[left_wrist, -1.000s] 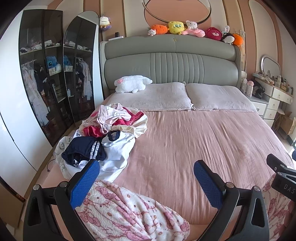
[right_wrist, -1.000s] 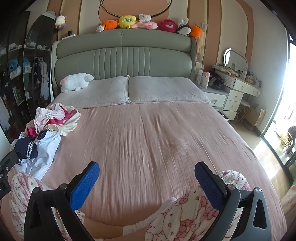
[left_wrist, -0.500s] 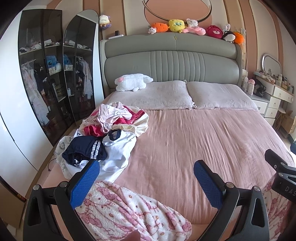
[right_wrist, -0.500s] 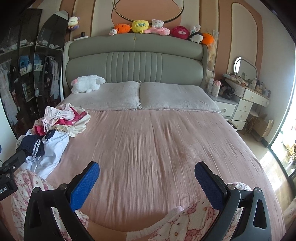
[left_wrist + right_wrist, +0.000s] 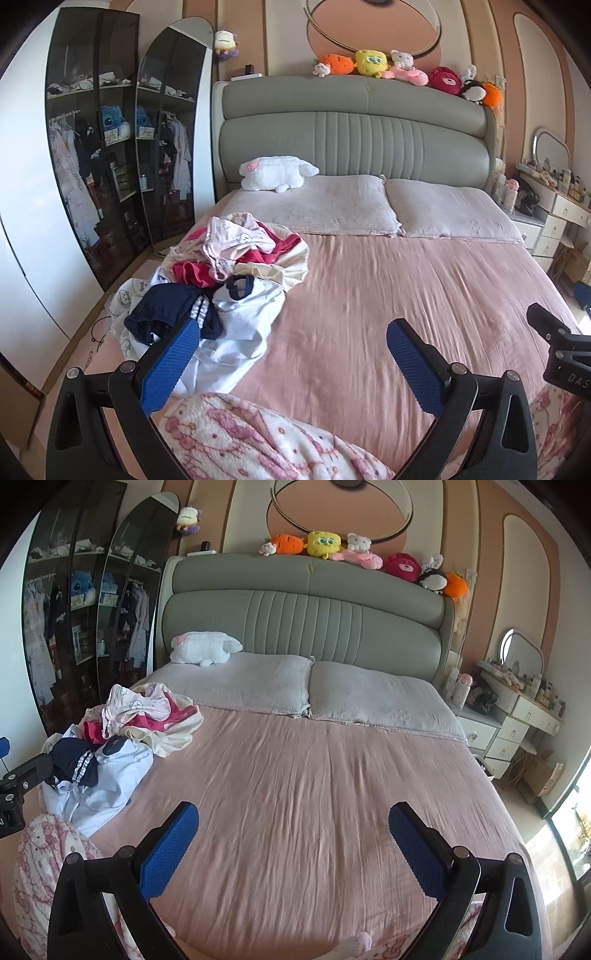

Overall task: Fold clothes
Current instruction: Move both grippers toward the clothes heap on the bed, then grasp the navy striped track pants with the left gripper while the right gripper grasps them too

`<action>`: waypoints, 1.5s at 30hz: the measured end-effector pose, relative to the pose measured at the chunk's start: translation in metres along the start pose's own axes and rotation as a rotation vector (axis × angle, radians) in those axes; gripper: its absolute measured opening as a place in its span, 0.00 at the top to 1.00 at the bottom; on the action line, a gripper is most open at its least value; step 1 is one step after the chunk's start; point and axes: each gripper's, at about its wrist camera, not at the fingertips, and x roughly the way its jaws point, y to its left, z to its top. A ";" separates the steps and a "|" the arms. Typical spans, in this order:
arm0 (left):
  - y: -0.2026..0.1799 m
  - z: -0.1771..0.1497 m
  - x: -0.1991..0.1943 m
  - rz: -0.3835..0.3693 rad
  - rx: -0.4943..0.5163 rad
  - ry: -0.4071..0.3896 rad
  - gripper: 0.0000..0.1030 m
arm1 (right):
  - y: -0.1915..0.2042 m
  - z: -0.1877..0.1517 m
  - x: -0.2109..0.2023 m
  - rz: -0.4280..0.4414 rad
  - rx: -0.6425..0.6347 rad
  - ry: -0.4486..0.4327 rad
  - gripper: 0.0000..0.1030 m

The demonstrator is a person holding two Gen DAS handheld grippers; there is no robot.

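A fluffy white garment with a pink cartoon print [image 5: 266,439] lies at the near edge of the pink bed [image 5: 388,295]. It also shows in the right wrist view [image 5: 40,856] at the lower left. My left gripper [image 5: 291,350] is open and empty, above the garment's left part. My right gripper [image 5: 293,834] is open and empty over the bare sheet, with the garment's edge just below it. A pile of unfolded clothes [image 5: 218,277] sits on the bed's left side, also seen in the right wrist view [image 5: 122,738].
Two pillows [image 5: 306,686] and a white plush toy [image 5: 205,648] lie by the grey headboard [image 5: 303,609]. A dark glass wardrobe [image 5: 107,155] stands left of the bed. A white dresser [image 5: 517,716] stands on the right.
Both grippers have lifted and tilted up a little, so less of the printed garment shows at the bottom of each view. Both stay open.
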 end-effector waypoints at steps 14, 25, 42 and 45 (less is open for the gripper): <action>0.129 0.023 0.067 0.193 -0.197 0.051 0.00 | 0.124 0.066 0.092 0.345 -0.066 0.069 0.00; 0.212 -0.030 0.162 0.252 -0.325 0.211 0.00 | 0.262 0.071 0.171 0.411 -0.242 0.116 0.00; 0.273 -0.082 0.278 0.037 -0.499 0.385 0.72 | 0.448 0.000 0.257 0.692 -0.653 0.306 0.44; 0.260 -0.072 0.268 0.039 -0.426 0.360 0.80 | 0.448 -0.005 0.264 0.707 -0.599 0.362 0.70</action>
